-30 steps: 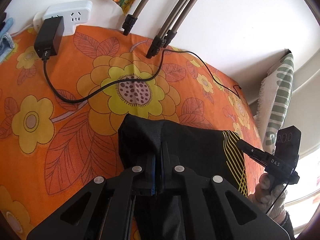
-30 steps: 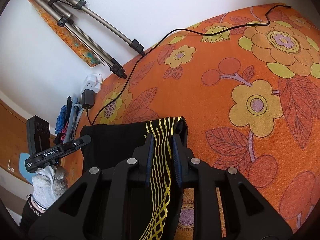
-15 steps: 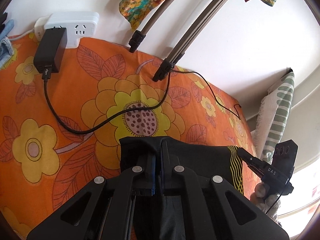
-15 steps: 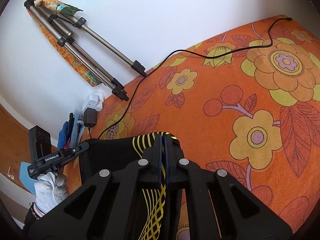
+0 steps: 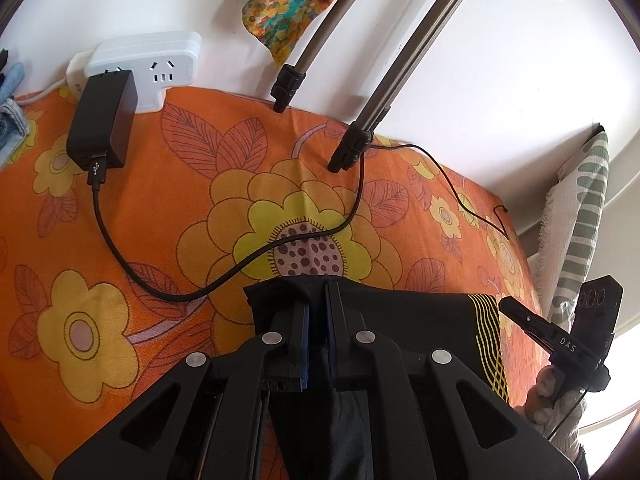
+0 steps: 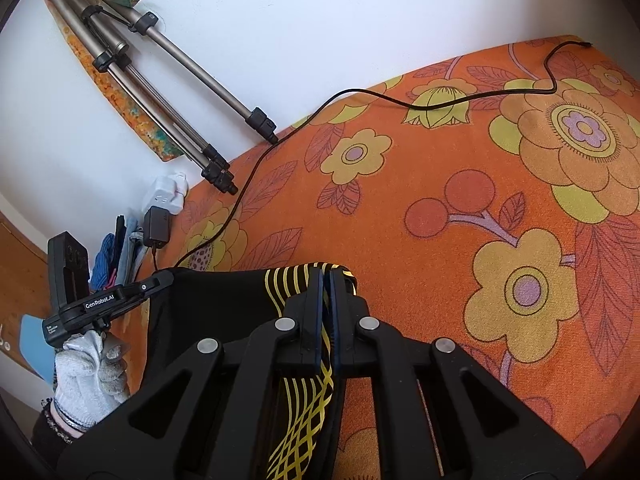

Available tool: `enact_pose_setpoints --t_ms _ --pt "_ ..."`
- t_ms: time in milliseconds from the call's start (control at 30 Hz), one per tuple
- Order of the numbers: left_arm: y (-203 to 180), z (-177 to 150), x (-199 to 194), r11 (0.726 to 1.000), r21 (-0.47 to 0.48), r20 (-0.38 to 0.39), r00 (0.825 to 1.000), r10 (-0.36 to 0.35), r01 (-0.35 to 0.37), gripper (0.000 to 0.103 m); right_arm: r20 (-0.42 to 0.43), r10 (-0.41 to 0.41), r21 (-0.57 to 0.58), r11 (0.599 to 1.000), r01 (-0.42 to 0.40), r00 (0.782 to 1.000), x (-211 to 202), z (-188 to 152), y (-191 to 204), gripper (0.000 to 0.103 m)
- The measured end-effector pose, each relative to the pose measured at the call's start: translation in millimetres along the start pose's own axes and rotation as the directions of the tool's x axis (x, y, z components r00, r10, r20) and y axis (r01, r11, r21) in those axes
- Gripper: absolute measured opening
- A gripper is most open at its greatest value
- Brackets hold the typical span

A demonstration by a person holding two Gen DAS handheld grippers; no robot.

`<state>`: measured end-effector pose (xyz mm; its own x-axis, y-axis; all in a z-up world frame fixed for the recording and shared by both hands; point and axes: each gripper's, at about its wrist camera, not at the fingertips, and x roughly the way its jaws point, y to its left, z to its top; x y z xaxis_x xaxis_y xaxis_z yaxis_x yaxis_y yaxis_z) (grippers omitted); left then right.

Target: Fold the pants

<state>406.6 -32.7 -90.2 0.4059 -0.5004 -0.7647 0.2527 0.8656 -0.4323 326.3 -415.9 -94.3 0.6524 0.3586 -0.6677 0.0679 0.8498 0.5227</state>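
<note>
Soft black pants [image 5: 400, 312], smooth knit with wavy yellow stripes, hang stretched above the fuzzy orange floral bedspread [image 5: 160, 208]. The left gripper [image 5: 316, 300] is easing its jaws apart, black cloth still pinched between its blue pads. The right gripper [image 6: 325, 280] is clamped on the striped edge. Below both grippers the pants drop out of sight. A glossy black cable [image 5: 120, 256] snakes across the bedspread.

Matt black cloth pants [image 5: 404, 312], seemingly smooth; soft printed orange bedcover [image 5: 160, 208].
</note>
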Motion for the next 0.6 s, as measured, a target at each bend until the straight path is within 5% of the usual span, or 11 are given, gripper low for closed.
enact_pose_setpoints --t_ms 67,133,200,267,300,600 --pt "2 3 -5 1.000 -0.007 -0.004 1.000 -0.006 0.006 0.010 0.011 -0.001 0.000 1.000 0.001 1.000 -10 2 -5 0.004" --pt "2 4 -12 1.000 0.001 -0.006 1.000 -0.008 0.008 0.024 0.025 -0.001 0.006 1.000 0.001 1.000 -21 2 -10 0.008" --pt "4 4 -24 1.000 0.002 0.026 1.000 0.014 -0.014 0.046 0.039 0.007 0.008 1.000 -0.008 0.999 -30 2 -16 0.020" --pt "10 4 -34 1.000 -0.013 0.045 0.999 -0.014 0.015 0.048 0.031 0.032 -0.005 0.999 -0.032 0.999 -34 0 -16 0.051" --pt "13 2 -36 0.999 -0.024 0.042 0.999 -0.021 0.022 0.051 0.018 0.048 -0.021 0.999 -0.048 0.999 -33 -1 -15 0.057" --pt "14 -15 -16 1.000 -0.007 -0.035 0.999 0.008 -0.009 0.058 -0.062 0.051 -0.147 0.987 -0.060 0.997 -3 -10 12 0.060"
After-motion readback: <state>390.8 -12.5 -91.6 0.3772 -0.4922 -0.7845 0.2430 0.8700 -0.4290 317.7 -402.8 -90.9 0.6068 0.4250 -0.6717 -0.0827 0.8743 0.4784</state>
